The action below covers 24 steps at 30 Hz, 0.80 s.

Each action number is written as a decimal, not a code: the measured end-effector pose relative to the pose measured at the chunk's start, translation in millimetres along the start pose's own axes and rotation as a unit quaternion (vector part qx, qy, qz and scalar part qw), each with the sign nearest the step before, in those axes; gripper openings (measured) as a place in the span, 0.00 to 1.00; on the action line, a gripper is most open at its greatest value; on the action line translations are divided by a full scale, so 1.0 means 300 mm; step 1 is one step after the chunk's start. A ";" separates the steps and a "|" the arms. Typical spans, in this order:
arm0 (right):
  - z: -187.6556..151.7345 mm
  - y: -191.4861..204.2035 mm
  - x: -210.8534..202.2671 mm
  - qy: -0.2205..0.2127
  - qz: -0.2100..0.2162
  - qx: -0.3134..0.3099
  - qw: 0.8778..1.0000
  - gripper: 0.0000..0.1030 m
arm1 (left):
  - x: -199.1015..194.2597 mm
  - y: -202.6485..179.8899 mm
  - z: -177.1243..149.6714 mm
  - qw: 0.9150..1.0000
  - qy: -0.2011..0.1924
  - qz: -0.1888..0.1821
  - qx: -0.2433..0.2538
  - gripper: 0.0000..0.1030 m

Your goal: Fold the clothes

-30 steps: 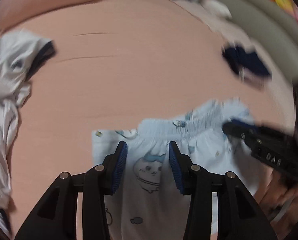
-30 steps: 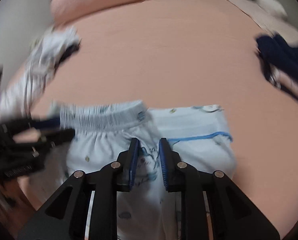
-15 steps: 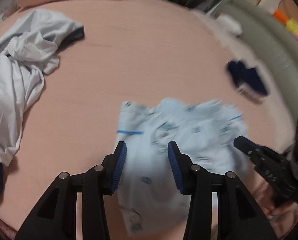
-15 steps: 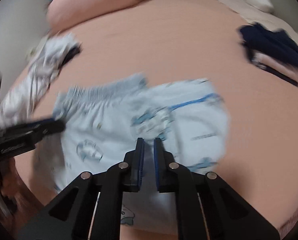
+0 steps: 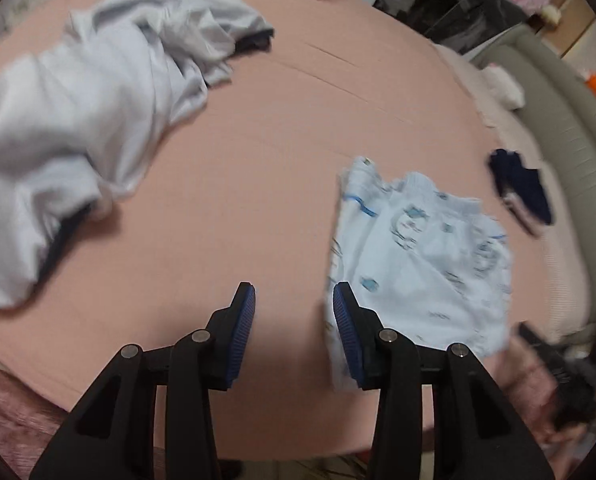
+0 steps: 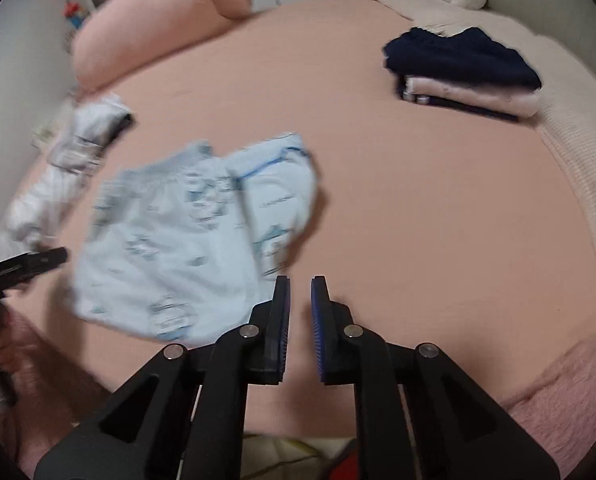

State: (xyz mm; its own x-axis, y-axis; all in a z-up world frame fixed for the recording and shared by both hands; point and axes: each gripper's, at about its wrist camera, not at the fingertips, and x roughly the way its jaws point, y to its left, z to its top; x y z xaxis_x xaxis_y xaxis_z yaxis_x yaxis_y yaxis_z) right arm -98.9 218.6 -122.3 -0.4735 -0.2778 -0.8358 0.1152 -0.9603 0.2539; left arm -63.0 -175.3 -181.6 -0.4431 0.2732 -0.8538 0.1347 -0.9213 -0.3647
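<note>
Light blue printed shorts [image 5: 418, 260] lie loosely folded on the pink bed [image 5: 257, 168], and no gripper holds them. My left gripper [image 5: 293, 312] hovers just left of them, open and closing slightly, with only bedsheet between its pads. My right gripper [image 6: 300, 296] hangs over bare sheet to the right of the shorts [image 6: 185, 232]. Its jaws are closing, a narrow gap is left, and nothing is in it. The left gripper [image 6: 21, 266] shows blurred at the left edge of the right wrist view.
A crumpled white and navy garment [image 5: 77, 120] sprawls across the far left of the bed. A folded stack with a navy piece on top [image 6: 458, 60] sits at the far right. A pink pillow [image 6: 157, 32] lies at the head, and a beige blanket [image 6: 578, 168] runs along the right edge.
Both grippers have moved off the shorts, the left one to the left and the right one to the right. The shorts now lie free on the bed. The right jaws have narrowed.
</note>
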 end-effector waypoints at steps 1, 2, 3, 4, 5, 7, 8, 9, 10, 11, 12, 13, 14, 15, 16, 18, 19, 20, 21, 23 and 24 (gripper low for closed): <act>-0.014 0.018 0.019 0.016 0.014 -0.008 1.000 0.11 | 0.007 -0.002 -0.010 1.000 0.008 -0.016 0.001 0.41; -0.020 0.040 0.043 0.030 0.005 -0.022 0.999 0.11 | 0.019 -0.018 -0.025 1.000 0.015 -0.003 0.018 0.41; -0.033 0.058 0.065 0.038 -0.025 -0.040 0.998 0.11 | 0.031 -0.035 -0.040 0.999 0.022 0.011 0.036 0.41; -0.048 0.075 0.086 0.045 -0.057 -0.058 0.996 0.15 | 0.033 -0.032 -0.049 0.998 0.019 0.043 0.046 0.41; -0.049 0.065 0.088 0.045 -0.065 -0.053 0.995 0.23 | 0.035 -0.027 -0.058 0.996 0.015 0.075 0.054 0.41; -0.041 0.024 0.065 0.040 -0.069 -0.018 0.997 0.25 | 0.025 -0.011 -0.067 0.994 0.008 0.094 0.053 0.41; -0.038 0.016 0.051 0.030 -0.074 -0.017 0.997 0.25 | 0.012 0.001 -0.065 0.996 0.003 0.077 0.043 0.41; -0.036 0.010 0.036 0.018 -0.080 -0.018 0.996 0.25 | 0.013 -0.011 -0.065 0.998 0.003 0.049 0.043 0.41; -0.029 0.020 0.035 0.013 -0.073 -0.021 0.997 0.26 | 0.015 -0.025 -0.065 0.999 0.003 0.020 0.043 0.41; -0.021 0.033 0.038 0.009 -0.063 -0.023 0.998 0.26 | 0.016 -0.039 -0.065 0.999 0.003 -0.009 0.043 0.41; -0.018 0.049 0.046 0.012 -0.046 -0.025 0.999 0.26 | 0.032 -0.058 -0.068 0.998 0.008 0.010 0.058 0.41; -0.024 0.063 0.061 0.023 -0.039 -0.032 0.998 0.26 | 0.048 -0.077 -0.071 0.997 0.013 0.032 0.075 0.41; -0.029 0.066 0.067 0.028 -0.049 -0.038 0.998 0.26 | 0.064 -0.096 -0.074 0.994 0.018 0.054 0.091 0.41; -0.035 0.067 0.071 0.031 -0.062 -0.044 0.997 0.29 | 0.080 -0.115 -0.078 0.991 0.024 0.076 0.107 0.43; -0.040 0.068 0.075 0.035 -0.074 -0.050 0.995 0.30 | 0.072 -0.106 -0.071 0.992 0.019 0.072 0.098 0.43; -0.031 0.040 0.054 0.034 -0.077 -0.027 0.996 0.34 | 0.052 -0.083 -0.056 0.995 0.009 0.062 0.077 0.43; -0.027 0.027 0.036 0.022 -0.083 -0.019 0.996 0.34 | 0.042 -0.071 -0.048 0.996 0.004 0.057 0.066 0.42; -0.024 0.029 0.029 0.017 -0.081 -0.022 0.996 0.34 | 0.031 -0.060 -0.041 0.997 -0.001 0.052 0.055 0.42; -0.023 0.034 0.023 0.013 -0.076 -0.026 0.997 0.34 | 0.029 -0.074 -0.042 0.998 -0.001 0.023 0.058 0.42; -0.020 0.046 0.029 0.022 -0.062 -0.036 0.997 0.34 | 0.045 -0.114 -0.070 0.996 0.015 0.009 0.083 0.42; -0.018 0.047 0.052 0.032 -0.072 -0.046 0.996 0.34 | 0.056 -0.131 -0.090 0.994 0.026 0.020 0.099 0.42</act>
State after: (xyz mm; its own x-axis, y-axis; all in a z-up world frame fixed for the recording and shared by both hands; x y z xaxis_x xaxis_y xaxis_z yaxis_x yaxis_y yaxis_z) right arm -99.9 200.7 -134.3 -0.4346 -0.1347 -0.8905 0.1313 -0.9877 0.0854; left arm -51.6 -127.0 -191.6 -0.3934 0.2436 -0.8865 -0.0285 -0.9670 -0.2531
